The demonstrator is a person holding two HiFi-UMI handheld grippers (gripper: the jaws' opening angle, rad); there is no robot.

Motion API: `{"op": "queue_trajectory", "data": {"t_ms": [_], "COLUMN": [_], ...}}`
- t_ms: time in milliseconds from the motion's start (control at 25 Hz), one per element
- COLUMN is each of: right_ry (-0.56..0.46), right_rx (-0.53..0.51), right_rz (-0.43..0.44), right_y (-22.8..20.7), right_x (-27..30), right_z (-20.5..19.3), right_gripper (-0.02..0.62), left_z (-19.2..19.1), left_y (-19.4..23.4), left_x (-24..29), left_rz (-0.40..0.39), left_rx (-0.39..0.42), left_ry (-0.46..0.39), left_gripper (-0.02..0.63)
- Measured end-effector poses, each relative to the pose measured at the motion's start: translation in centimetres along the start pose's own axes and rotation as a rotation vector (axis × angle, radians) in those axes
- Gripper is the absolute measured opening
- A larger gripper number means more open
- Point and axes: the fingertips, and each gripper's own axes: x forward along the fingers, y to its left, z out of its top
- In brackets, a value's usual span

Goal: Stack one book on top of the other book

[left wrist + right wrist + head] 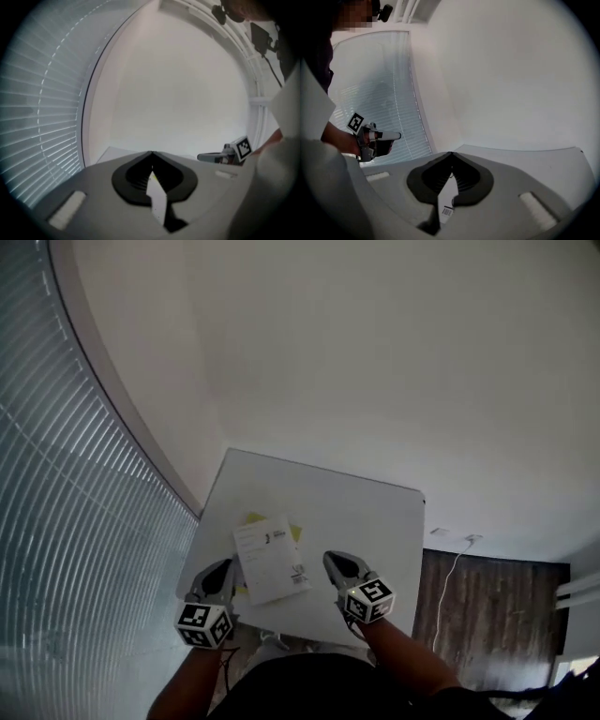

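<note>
Two opposite edges of a thin white book [270, 557] are pinched by the left hand-held gripper [228, 568] and right hand-held gripper [330, 562], over a yellow book [254, 518] on the white table [370, 521].

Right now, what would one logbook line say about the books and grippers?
books: white book on yellow book | left gripper: shut, empty | right gripper: shut, empty

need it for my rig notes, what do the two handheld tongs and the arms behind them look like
The left tongs and right tongs are smooth grey shells that taper to a point, with a black ribbed lining inside. Each carries a white cube printed with black square markers. The person wears a dark top.
</note>
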Motion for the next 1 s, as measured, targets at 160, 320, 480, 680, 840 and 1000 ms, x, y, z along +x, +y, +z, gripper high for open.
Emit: {"op": "queue_trajectory", "data": {"t_ms": [160,320,480,680,840,1000], "right_ry": [0.001,-0.006,-0.021,-0.037,-0.043,-0.033], "right_rx": [0.012,0.033,0.035,0.036,0.046,0.055], "right_rz": [0.000,-0.013,-0.026,-0.051,-0.066,-0.131], "right_y": [0.2,-0.4,-0.5,-0.7,-1.0,-2.2], "right_x": [-0.5,-0.8,-1.1,-1.9,-2.0,-4.2], "right_z": [0.5,1.0,1.0,1.6,1.7,0.8], "right_gripper": [0.002,0.002,0.002,0.002,0.002,0.002], "left_z": [0.7,1.8,2.3,3.4,3.1,1.9], "left_y": [-0.9,-2.1,-2.3,-3.2,-3.2,-4.4], "left_x": [0.0,0.0,-0.1,0.1,0.4,1.8], "left_rz": [-0.022,-0.040,-0.073,-0.095,-0.113,-0.191], "left_rx": [0.009,0.020,0.040,0.064,0.056,0.060], "left_ry": [0.002,-0.013,-0.068,-0.029,-0.023,-0.022], "left_gripper": [0.003,0.003,0.003,0.003,0.003,0.003]}}
